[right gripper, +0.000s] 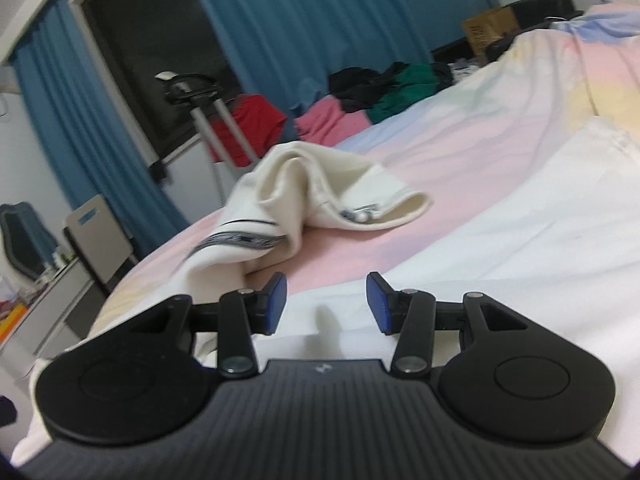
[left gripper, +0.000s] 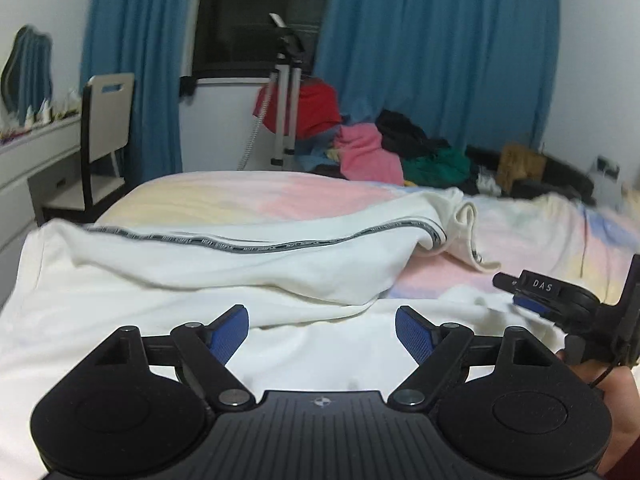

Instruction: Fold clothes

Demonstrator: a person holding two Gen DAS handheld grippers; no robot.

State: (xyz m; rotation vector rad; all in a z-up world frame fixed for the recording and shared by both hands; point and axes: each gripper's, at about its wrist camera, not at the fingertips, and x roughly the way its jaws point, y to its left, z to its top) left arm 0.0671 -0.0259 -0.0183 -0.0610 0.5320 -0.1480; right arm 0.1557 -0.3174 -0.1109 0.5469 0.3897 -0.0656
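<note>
At far left of the left view stands a chair (left gripper: pixel 106 120); a tripod (left gripper: pixel 286 100) rises upper centre, piled clothes (left gripper: pixel 400 148) right. Across mid-frame the white garment (left gripper: pixel 224 256) lies on the bed (left gripper: pixel 540 236). Both the left claw (left gripper: pixel 322 330) and right claw (right gripper: pixel 326 304) are spread, empty.

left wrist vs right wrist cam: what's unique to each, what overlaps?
Only the left wrist view shows the right gripper from outside, at the right edge above the bed, and the full run of the white garment with its dark stripe trim.

Only the right wrist view shows the cardboard box clearly, and the garment's bunched cuff end close up.

Both show open blue-padded jaws over white fabric, with the left gripper empty, the pastel bedsheet, the pile of coloured clothes, blue curtains, the tripod and the chair.
</note>
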